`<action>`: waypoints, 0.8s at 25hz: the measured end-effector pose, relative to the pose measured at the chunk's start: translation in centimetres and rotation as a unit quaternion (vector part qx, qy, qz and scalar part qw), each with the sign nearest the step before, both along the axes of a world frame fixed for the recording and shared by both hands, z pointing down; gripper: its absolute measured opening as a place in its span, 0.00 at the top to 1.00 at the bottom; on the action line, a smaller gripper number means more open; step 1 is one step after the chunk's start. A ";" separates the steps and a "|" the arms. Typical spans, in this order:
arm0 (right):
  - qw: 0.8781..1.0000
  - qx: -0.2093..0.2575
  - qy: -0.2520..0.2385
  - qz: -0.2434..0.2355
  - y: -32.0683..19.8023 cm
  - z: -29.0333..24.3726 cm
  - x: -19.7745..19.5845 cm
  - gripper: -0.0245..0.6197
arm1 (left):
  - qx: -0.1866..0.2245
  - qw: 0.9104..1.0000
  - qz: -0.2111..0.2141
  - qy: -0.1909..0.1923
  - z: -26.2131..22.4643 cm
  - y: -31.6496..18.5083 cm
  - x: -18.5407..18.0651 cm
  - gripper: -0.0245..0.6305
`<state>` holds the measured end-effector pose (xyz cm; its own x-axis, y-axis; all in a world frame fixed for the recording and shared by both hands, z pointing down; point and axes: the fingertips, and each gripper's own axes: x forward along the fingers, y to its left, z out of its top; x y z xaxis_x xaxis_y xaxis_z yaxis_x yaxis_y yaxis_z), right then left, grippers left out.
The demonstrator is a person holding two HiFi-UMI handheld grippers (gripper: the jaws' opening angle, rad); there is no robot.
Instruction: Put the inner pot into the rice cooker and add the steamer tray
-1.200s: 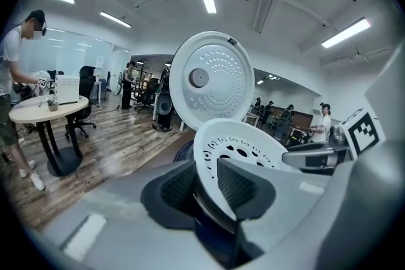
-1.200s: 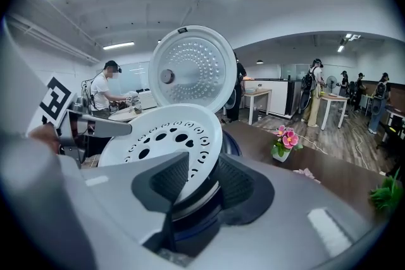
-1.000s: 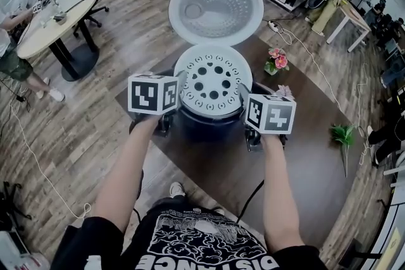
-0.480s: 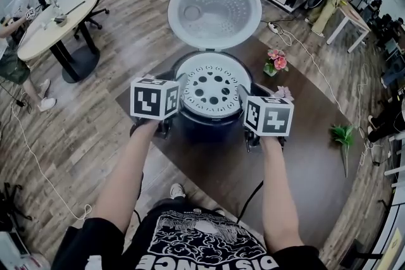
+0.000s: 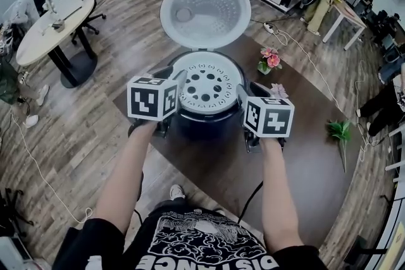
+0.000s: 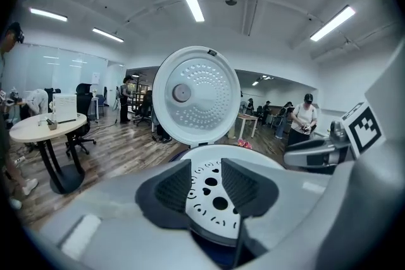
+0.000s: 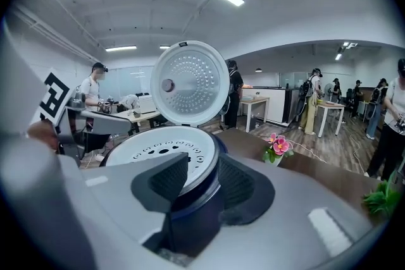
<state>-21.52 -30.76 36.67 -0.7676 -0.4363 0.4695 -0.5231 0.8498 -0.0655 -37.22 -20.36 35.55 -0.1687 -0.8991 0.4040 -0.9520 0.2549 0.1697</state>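
The white perforated steamer tray (image 5: 209,82) sits level in the mouth of the dark blue rice cooker (image 5: 209,126), whose round lid (image 5: 204,12) stands open behind it. My left gripper (image 5: 175,84) is at the tray's left rim. Its jaws have just been opening, and in the left gripper view the tray's edge (image 6: 212,190) lies between the pads of the left gripper (image 6: 207,183) without being pressed. My right gripper (image 5: 245,97) is at the right rim. In the right gripper view the right gripper (image 7: 202,180) is shut on the edge of the tray (image 7: 158,148). The tray hides the inner pot.
The cooker stands on a dark brown table (image 5: 304,167). A small pot of pink flowers (image 5: 269,60) is to its right, and a green plant sprig (image 5: 340,131) lies near the table's right edge. A round table (image 5: 50,28) stands at the far left, with people in the background.
The tray has sunk a little and now sits lower in the cooker's mouth. Both grippers stay at its rim.
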 end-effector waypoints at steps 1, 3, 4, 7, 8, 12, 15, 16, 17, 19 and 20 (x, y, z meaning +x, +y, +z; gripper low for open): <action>1.000 0.001 -0.002 0.003 0.0 -0.2 0.4 0.72 | 0.003 1.000 0.004 -0.002 -0.4 -0.1 0.4 0.75; 1.000 0.003 -0.007 0.007 -0.1 -0.6 1.3 0.72 | 0.010 1.000 0.013 -0.005 -1.0 -0.5 1.4 0.75; 1.000 0.005 -0.009 0.010 -0.1 -0.9 1.8 0.72 | 0.013 1.000 0.019 -0.006 -1.3 -0.7 1.9 0.75; 1.000 0.010 -0.012 0.022 -0.6 -1.5 3.7 0.72 | 0.019 0.999 0.037 -0.009 -2.0 -1.6 3.9 0.75; 1.000 0.011 -0.013 0.026 -0.8 -1.7 4.4 0.72 | 0.020 0.999 0.043 -0.009 -2.1 -2.0 4.6 0.75; 0.999 0.018 -0.018 0.045 -1.4 -2.3 7.4 0.74 | 0.024 0.997 0.071 -0.013 -2.5 -3.5 7.6 0.75; 0.997 0.025 -0.022 0.066 -2.0 -2.7 9.9 0.76 | 0.029 0.995 0.098 -0.016 -2.8 -4.8 10.0 0.75; 0.997 0.027 -0.023 0.074 -2.2 -2.8 10.8 0.76 | 0.031 0.994 0.107 -0.018 -2.9 -5.2 10.8 0.75; 0.996 0.029 -0.023 0.082 -2.3 -3.0 11.7 0.77 | 0.032 0.993 0.115 -0.019 -3.0 -5.6 11.5 0.76; 0.994 0.033 -0.024 0.097 -2.5 -3.2 13.3 0.77 | 0.034 0.990 0.132 -0.022 -3.0 -6.3 13.0 0.78; 0.993 0.035 -0.024 0.106 -2.5 -3.4 14.1 0.78 | 0.035 0.989 0.141 -0.023 -3.1 -6.6 13.7 0.78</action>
